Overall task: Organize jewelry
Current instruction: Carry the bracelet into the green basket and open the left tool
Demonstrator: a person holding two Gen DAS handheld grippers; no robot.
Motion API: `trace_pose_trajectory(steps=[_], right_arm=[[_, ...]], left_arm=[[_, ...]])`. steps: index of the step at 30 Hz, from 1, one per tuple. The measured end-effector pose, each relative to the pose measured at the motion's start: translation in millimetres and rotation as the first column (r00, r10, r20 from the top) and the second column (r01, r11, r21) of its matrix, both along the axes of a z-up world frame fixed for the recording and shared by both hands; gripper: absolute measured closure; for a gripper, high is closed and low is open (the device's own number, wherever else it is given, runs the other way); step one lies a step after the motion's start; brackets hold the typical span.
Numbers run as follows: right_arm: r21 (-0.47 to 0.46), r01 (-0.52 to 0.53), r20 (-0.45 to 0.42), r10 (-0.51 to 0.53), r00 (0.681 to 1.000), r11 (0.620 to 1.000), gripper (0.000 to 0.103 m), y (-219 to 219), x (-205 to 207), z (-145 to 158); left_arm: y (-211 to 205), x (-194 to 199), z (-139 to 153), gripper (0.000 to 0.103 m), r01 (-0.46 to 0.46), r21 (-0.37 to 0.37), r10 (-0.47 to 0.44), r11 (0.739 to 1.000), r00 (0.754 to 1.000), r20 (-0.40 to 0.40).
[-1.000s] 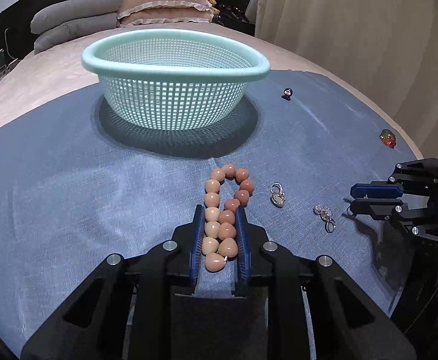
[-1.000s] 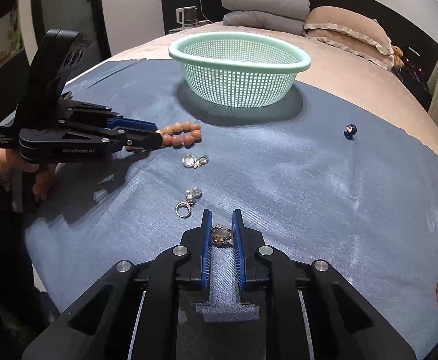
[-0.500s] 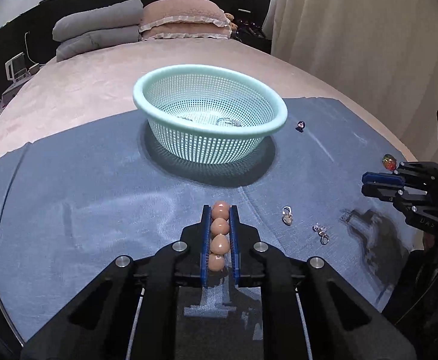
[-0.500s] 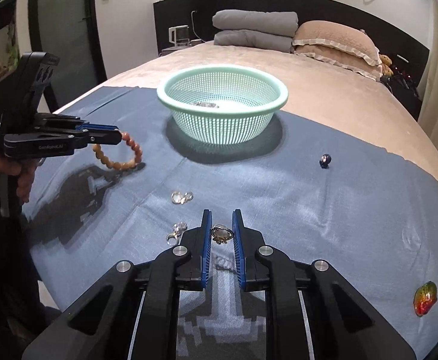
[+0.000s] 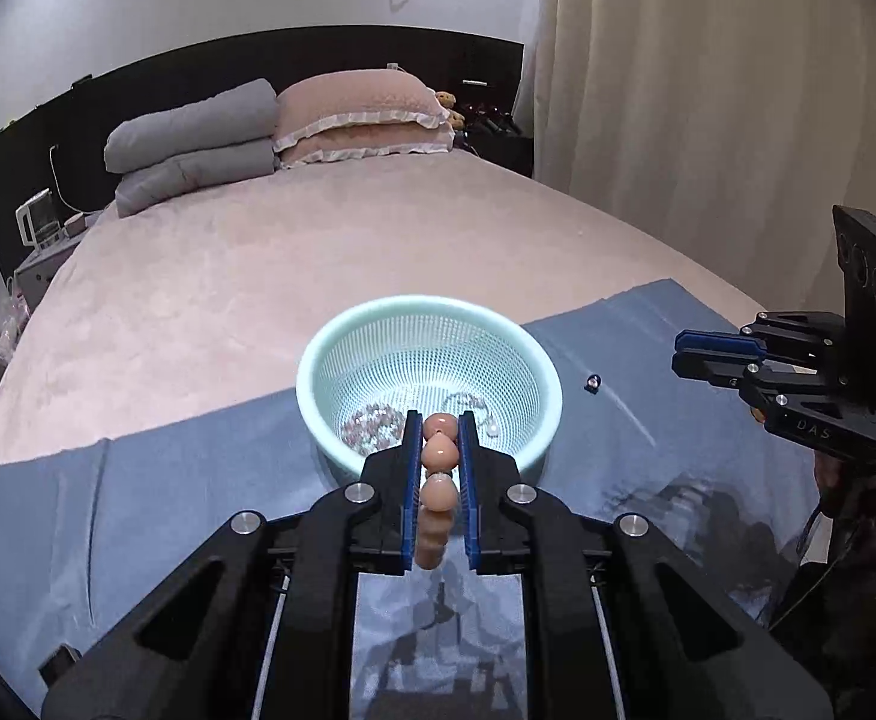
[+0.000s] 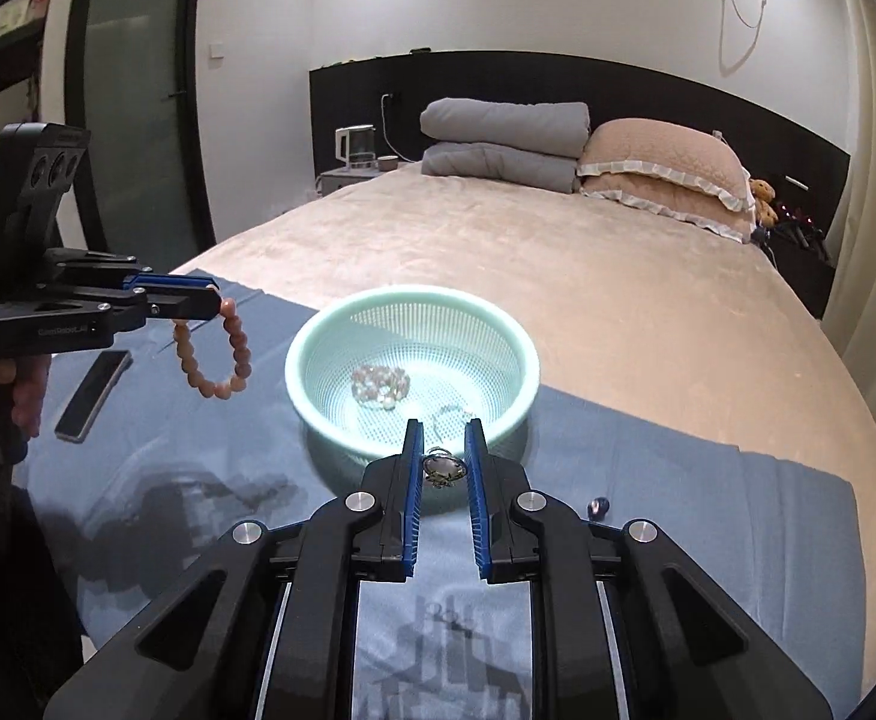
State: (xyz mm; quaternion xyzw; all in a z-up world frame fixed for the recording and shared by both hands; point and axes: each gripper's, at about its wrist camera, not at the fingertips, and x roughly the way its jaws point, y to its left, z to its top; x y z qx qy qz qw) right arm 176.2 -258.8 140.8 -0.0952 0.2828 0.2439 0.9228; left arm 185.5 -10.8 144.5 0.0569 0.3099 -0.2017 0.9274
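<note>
My left gripper [image 5: 440,420] is shut on a pink bead bracelet [image 5: 439,456], held in the air just short of the mint green basket [image 5: 318,360]. In the right wrist view the left gripper [image 6: 213,302] shows with the bracelet [image 6: 213,354] hanging from it as a loop, left of the basket [image 6: 312,336]. My right gripper [image 6: 443,427] is shut on a small silver ring [image 6: 443,468], held above the basket's near rim; it also shows in the left wrist view [image 5: 678,351]. A clear bead bracelet [image 6: 378,387] and a thin chain [image 6: 453,414] lie in the basket.
A blue cloth [image 6: 708,510] covers the near part of the bed. A small dark bead [image 6: 597,506] lies on it right of the basket; it also shows in the left wrist view [image 5: 591,383]. A black phone [image 6: 93,387] lies at the left. Pillows [image 6: 666,174] are at the head.
Both grippers rose well above the cloth and moved forward to the basket, the left carrying the pink bracelet, the right carrying the ring. The loose pieces on the cloth dropped out of view.
</note>
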Motion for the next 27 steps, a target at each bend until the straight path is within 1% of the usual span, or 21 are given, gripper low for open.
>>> trace_pose_trajectory(steps=[2, 5, 9, 12, 14, 20, 24, 27], right_arm=[[0.014, -0.010, 0.004, 0.010, 1.000, 1.000, 0.090, 3, 9, 9], [0.008, -0.021, 0.009, 0.021, 1.000, 1.000, 0.090, 10, 25, 19], [0.024, -0.043, -0.016, 0.043, 0.999, 0.999, 0.090, 20, 52, 23], [0.062, -0.064, -0.059, 0.068, 0.996, 0.996, 0.090, 28, 76, 17], [0.068, -0.066, -0.082, 0.071, 0.994, 0.996, 0.090, 36, 92, 9], [0.061, -0.060, -0.167, 0.069, 0.984, 0.996, 0.090, 56, 134, -34], [0.054, -0.056, -0.221, 0.066, 0.973, 0.997, 0.090, 61, 152, -62], [0.056, -0.050, -0.240, 0.062, 0.969, 0.997, 0.090, 61, 159, -75]], left_arm=[[-1, 12, 10, 0.091, -0.003, 0.013, 0.002, 1.000, 1.000, 0.009], [-3, 33, 22, 0.091, -0.005, 0.029, 0.004, 1.000, 1.000, 0.019], [-3, 59, 24, 0.091, -0.012, 0.016, 0.012, 1.000, 1.000, 0.002], [-4, 79, 11, 0.091, -0.007, -0.004, 0.007, 1.000, 0.999, -0.033], [-7, 91, -1, 0.091, 0.001, 0.010, -0.001, 1.000, 0.998, -0.056], [-12, 124, -43, 0.091, 0.014, 0.006, -0.013, 1.000, 0.992, -0.124], [-15, 142, -67, 0.091, 0.021, 0.011, -0.019, 1.000, 0.987, -0.159], [-14, 151, -80, 0.091, 0.020, 0.013, -0.017, 1.000, 0.983, -0.183]])
